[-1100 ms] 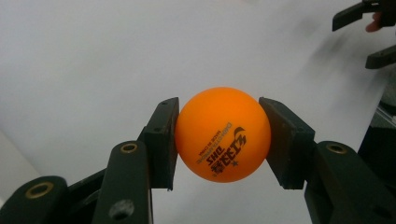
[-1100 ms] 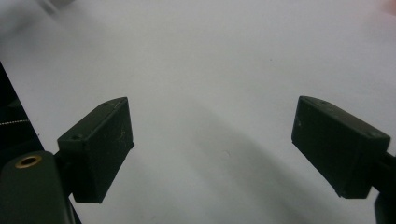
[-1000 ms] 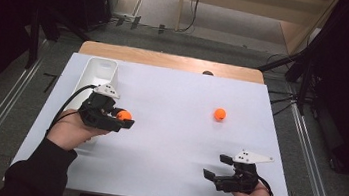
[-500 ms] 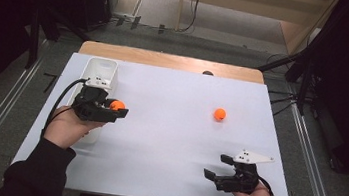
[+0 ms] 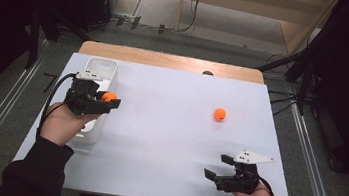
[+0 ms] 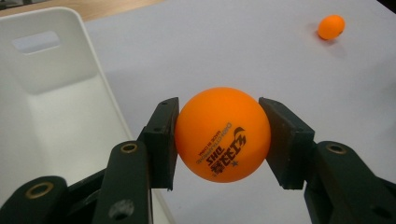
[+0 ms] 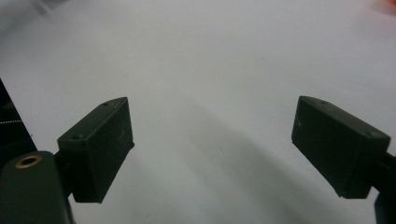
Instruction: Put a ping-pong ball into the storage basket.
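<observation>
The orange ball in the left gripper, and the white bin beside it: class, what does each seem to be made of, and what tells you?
Orange ball: probably thin hard plastic, matt; it is smooth and evenly coloured, with a printed brand mark and stars like a table-tennis ball. White bin: apparently moulded plastic, slightly glossy, with rounded corners, thin walls and a handle slot in its end wall.

Bin [image 5: 96,68] sat at the table's [image 5: 169,127] left edge. Held ball [image 5: 108,97] hung just beside the bin's right wall, second ball [image 5: 219,114] lay well right. Right gripper [image 5: 216,169] sat near right, before that ball.
</observation>
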Motion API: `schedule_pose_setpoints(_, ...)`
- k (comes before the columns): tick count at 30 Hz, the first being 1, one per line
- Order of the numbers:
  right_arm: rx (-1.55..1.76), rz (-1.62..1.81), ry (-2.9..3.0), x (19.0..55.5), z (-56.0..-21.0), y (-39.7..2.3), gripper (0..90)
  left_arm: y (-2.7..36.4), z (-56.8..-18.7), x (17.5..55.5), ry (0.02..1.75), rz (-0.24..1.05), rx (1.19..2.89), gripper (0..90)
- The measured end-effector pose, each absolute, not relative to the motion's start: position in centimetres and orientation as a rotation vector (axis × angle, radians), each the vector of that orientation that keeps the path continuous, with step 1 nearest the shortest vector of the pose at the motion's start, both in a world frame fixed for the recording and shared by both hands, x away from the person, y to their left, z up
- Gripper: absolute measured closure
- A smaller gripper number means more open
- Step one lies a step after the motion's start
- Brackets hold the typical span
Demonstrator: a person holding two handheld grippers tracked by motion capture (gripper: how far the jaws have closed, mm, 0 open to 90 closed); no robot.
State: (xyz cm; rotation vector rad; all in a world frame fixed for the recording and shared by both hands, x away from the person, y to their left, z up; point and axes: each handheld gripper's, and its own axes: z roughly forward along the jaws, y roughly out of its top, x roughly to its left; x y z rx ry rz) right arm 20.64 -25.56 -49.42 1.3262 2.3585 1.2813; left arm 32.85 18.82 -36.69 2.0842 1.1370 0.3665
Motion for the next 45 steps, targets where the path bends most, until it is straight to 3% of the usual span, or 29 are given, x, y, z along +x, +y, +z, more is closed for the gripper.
schedule_pose_setpoints(17,1.34,1.269,2.346,20.4,-49.5,-25.8,11.2,20.8,-36.2,34.9,1.242,0.449,1.987,50.8)
schedule_pose_setpoints(45,1.323,1.251,2.366,20.4,-49.5,-25.6,11.2,21.9,-38.7,41.6,1.362,0.555,1.947,50.7)
